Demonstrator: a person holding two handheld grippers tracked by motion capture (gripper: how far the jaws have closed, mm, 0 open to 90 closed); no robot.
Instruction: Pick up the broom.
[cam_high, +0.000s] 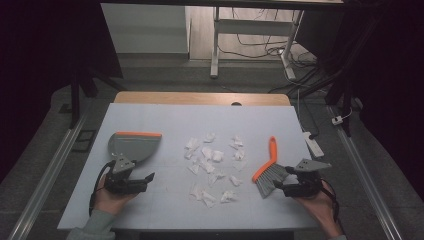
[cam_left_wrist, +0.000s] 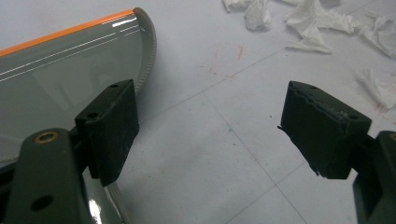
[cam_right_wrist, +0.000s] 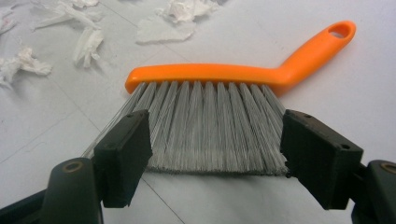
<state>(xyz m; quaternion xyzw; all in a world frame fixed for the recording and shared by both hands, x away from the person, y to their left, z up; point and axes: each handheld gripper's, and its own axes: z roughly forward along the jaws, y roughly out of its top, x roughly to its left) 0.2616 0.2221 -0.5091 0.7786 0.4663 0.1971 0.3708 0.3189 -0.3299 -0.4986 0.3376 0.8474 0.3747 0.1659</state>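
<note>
Both tongs gape empty: left tongs (cam_high: 131, 181) by the dustpan (cam_high: 134, 145), right tongs (cam_high: 291, 186) at the brush (cam_high: 268, 169). Brush looks light; grip its stiff orange handle at 12 o'clock, not the soft bristles.

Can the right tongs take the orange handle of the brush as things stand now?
Probably yes. The right tongs are open just before the bristles of the brush, and the orange handle lies bare beyond them, with nothing lying on it or in between.

Dim room w/ grey floor (cam_high: 165, 75). Pale-blue-topped counter (cam_high: 150, 112) w/ wooden far edge. Beyond its far edge: white metal-legged desk frame (cam_high: 216, 45), black cables (cam_high: 260, 47) on floor. White power strip (cam_high: 313, 143) beside counter's right edge. Metal rails (cam_high: 47, 172) along both sides.
</note>
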